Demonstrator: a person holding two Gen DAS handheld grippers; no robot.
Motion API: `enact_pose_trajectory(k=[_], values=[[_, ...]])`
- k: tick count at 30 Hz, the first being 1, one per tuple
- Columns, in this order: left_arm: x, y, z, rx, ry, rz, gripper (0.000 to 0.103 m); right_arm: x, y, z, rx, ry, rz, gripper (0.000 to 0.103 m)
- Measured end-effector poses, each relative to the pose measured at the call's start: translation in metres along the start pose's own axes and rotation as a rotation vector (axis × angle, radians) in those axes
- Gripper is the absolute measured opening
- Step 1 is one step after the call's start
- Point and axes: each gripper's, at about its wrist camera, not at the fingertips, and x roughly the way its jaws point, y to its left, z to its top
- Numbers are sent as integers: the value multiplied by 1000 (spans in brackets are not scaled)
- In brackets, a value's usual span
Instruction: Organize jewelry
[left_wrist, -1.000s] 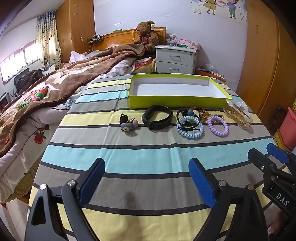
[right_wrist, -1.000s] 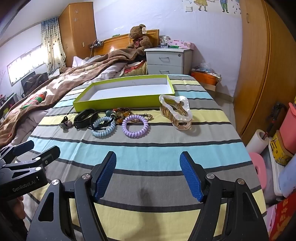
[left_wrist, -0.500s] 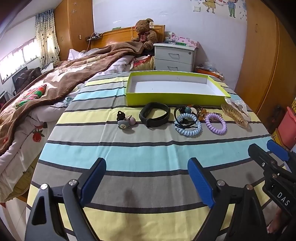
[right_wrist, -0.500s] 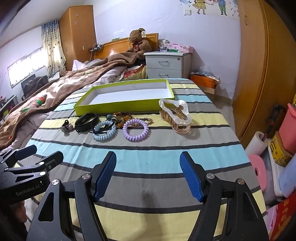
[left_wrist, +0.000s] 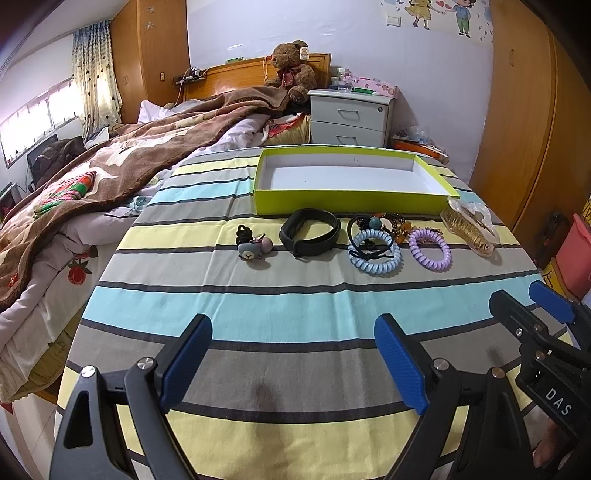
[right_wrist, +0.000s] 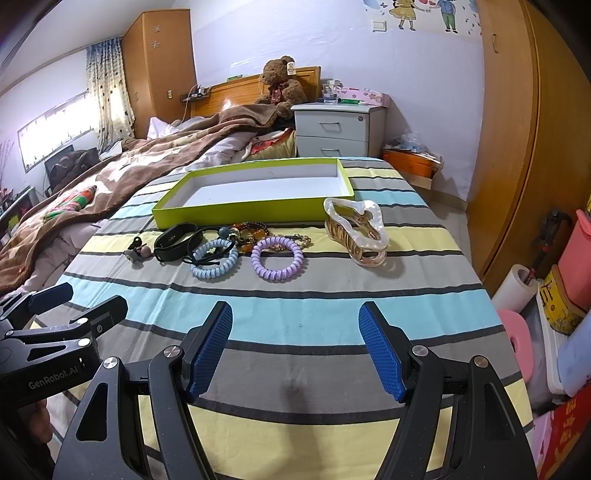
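Observation:
A row of jewelry lies on the striped table in front of an empty lime-green tray (left_wrist: 351, 204) (right_wrist: 236, 214): a small hair tie with charms (left_wrist: 253, 243) (right_wrist: 137, 251), a black band (left_wrist: 309, 236) (right_wrist: 173, 240), a blue coil tie (left_wrist: 375, 255) (right_wrist: 215, 259), an amber bead bracelet (right_wrist: 253, 232), a purple coil tie (left_wrist: 429, 249) (right_wrist: 277, 258) and a large pearly claw clip (left_wrist: 469, 225) (right_wrist: 356, 230). My left gripper (left_wrist: 293, 362) is open and empty, well short of the row. My right gripper (right_wrist: 295, 349) is open and empty too.
A bed with a brown blanket (left_wrist: 110, 166) borders the table on the left. A white nightstand (left_wrist: 349, 118) and a teddy bear (left_wrist: 291, 70) stand behind. Wooden wardrobes (right_wrist: 524, 147) and bins (right_wrist: 576, 251) are on the right.
Both views have pulled back and risen slightly, so the jewelry row and tray sit a little farther and higher. Both grippers stay open and empty.

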Motion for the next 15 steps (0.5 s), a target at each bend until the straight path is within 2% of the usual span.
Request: enact_pose_trajectory(k=[15], values=[[-2,1,0,-2,4,0,91,-1,0,0,0,0,1,71]])
